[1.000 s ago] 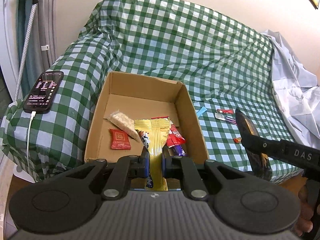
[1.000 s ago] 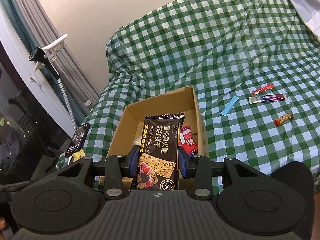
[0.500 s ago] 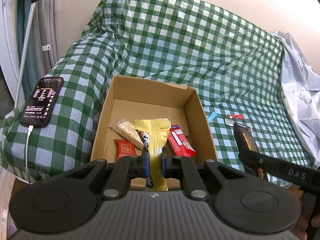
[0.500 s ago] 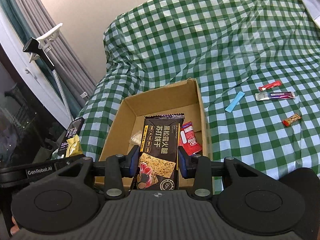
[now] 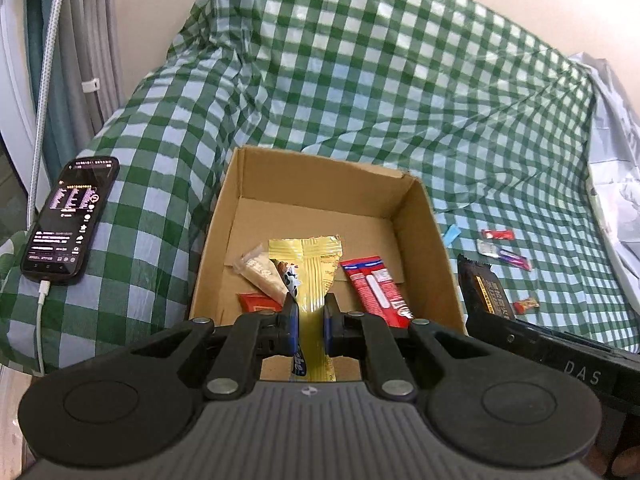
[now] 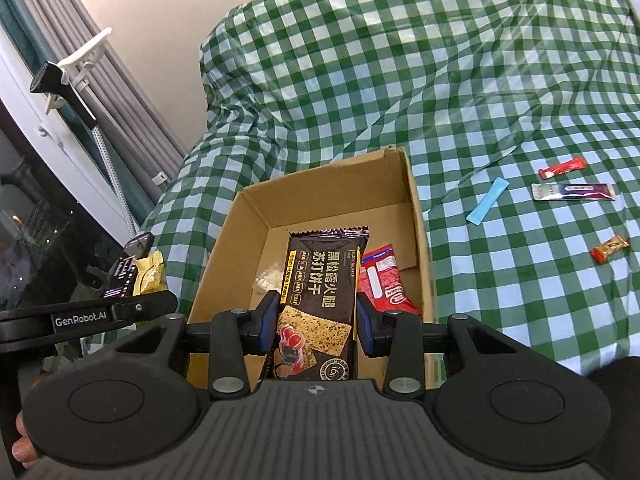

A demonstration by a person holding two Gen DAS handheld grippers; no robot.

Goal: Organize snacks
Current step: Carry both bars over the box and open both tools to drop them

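Observation:
An open cardboard box (image 5: 424, 248) (image 6: 416, 208) sits on the green checked cloth. My left gripper (image 5: 308, 322) is shut on a yellow snack packet (image 5: 312, 268), held over the box's near end. My right gripper (image 6: 318, 320) is shut on a black cracker packet (image 6: 324, 280), also over the box; in the left wrist view the black cracker packet (image 5: 486, 288) hangs just right of the box. Inside lie a red bar (image 5: 374, 288) (image 6: 382, 280), a pale sesame snack (image 5: 262, 274) (image 6: 270, 276) and a small red packet (image 5: 254, 302).
A phone (image 5: 72, 218) on a charging cable lies on the cloth left of the box. Right of the box lie a blue strip (image 6: 488, 200), a red stick (image 6: 562, 168), a silver-purple sachet (image 6: 572, 192) and a small orange candy (image 6: 610, 248). White fabric (image 5: 616, 168) is bunched far right.
Both grippers have moved forward and slightly down toward the box with their packets still held. The box looks nearer and larger in both views.

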